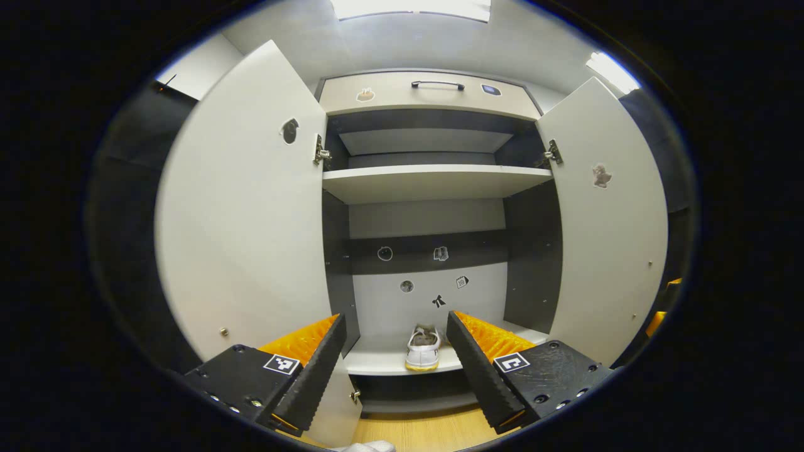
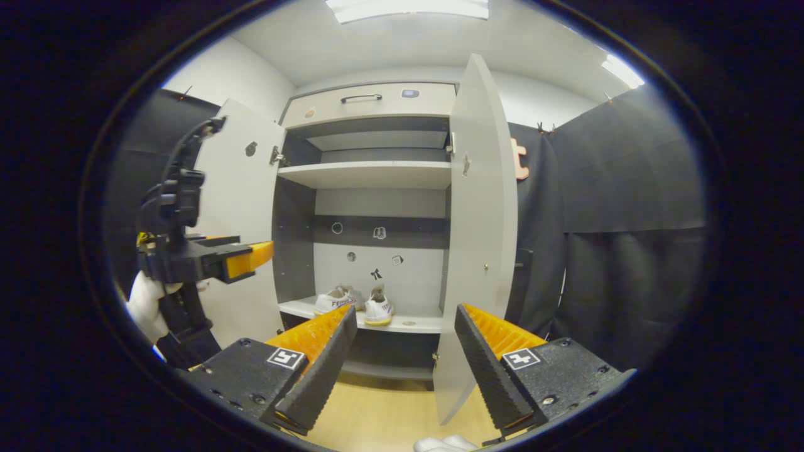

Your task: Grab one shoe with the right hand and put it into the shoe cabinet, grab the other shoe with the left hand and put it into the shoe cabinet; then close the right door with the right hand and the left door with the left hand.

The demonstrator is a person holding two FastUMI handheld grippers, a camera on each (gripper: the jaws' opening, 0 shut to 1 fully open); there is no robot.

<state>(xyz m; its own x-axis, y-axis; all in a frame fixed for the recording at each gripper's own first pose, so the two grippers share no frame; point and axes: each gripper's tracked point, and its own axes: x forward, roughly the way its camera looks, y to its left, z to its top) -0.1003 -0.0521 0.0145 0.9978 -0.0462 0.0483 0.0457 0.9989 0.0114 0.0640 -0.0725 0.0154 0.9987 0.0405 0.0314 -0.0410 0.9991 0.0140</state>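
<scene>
Both pairs of jaws stand wide apart and grip nothing. From the left gripper view, the left gripper (image 1: 396,364) faces straight into the open grey shoe cabinet (image 1: 433,182), and between its fingers a white canvas shoe with a pale yellow sole (image 1: 423,348) sits on the cabinet's lower white shelf (image 1: 383,361), heel toward the camera, near the middle of the shelf. Small dark stickers dot the back panel above it. The flat pale-grey left door (image 1: 245,213) and the matching right door (image 1: 612,220) are both swung wide open on their metal hinges, one to each side of the opening. Above the upper white shelf (image 1: 433,182) runs a beige drawer front with a dark bar handle (image 1: 438,84). From the right gripper view, the right gripper (image 2: 405,364) points at the cabinet from farther to the right, so the right door is seen almost edge-on, standing between the fingers and in front of the black cloth wall (image 2: 628,238). On the lower shelf two white shoes sit side by side, close together: the one with its heel outward, and a second white low-top shoe (image 2: 333,302) to its left, turned partly sideways. At the left of this view the left gripper is held by a hand in a white glove (image 2: 146,311), level with the open left door. Light wooden floor (image 2: 377,414) lies below the cabinet.
</scene>
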